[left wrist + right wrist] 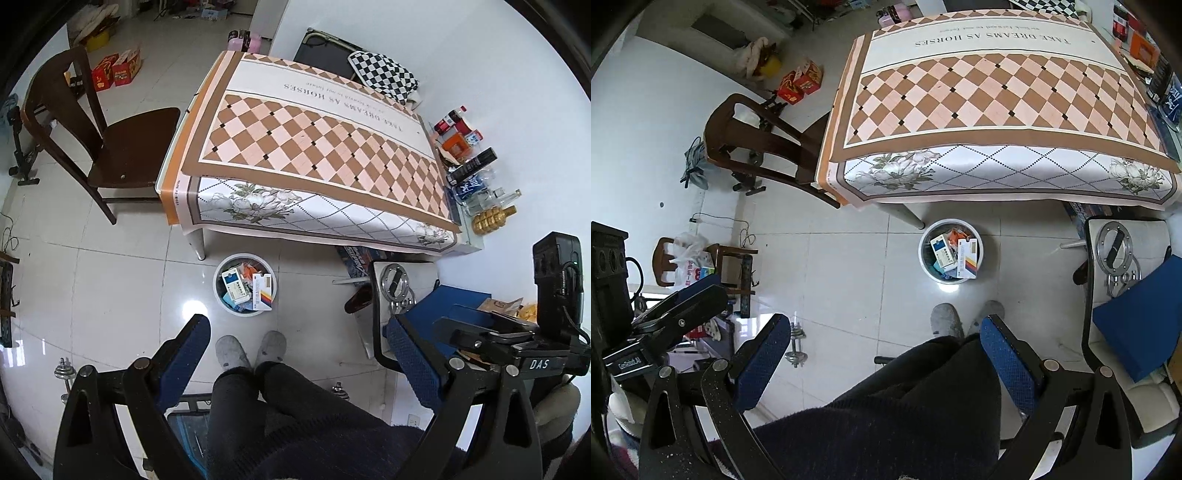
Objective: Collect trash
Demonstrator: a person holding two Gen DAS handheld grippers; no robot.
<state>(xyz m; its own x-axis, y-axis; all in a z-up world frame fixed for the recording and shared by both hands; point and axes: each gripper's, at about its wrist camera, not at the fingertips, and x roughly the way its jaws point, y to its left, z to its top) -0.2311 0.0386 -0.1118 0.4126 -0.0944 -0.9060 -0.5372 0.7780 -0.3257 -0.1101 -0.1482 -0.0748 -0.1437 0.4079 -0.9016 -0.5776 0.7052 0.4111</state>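
Both grippers hang wide apart and empty above the floor, the left gripper (295,354) and the right gripper (882,350) each framing the person's dark trousers and grey slippers (251,349), with nothing between the blue pads and nothing touching them. The trash sits in the round white bin (221,295) on the tiles just in front of the slippers, beside the table leg (197,243) and below the hanging edge of the checked tablecloth (314,147); its boxes (955,253) are heaped to the rim. That heap is the likely trouble (one card box leans against the bin's side), so a further piece dropped from this height could well bounce out, or a knock from a finger could tip boxes onto the floor.
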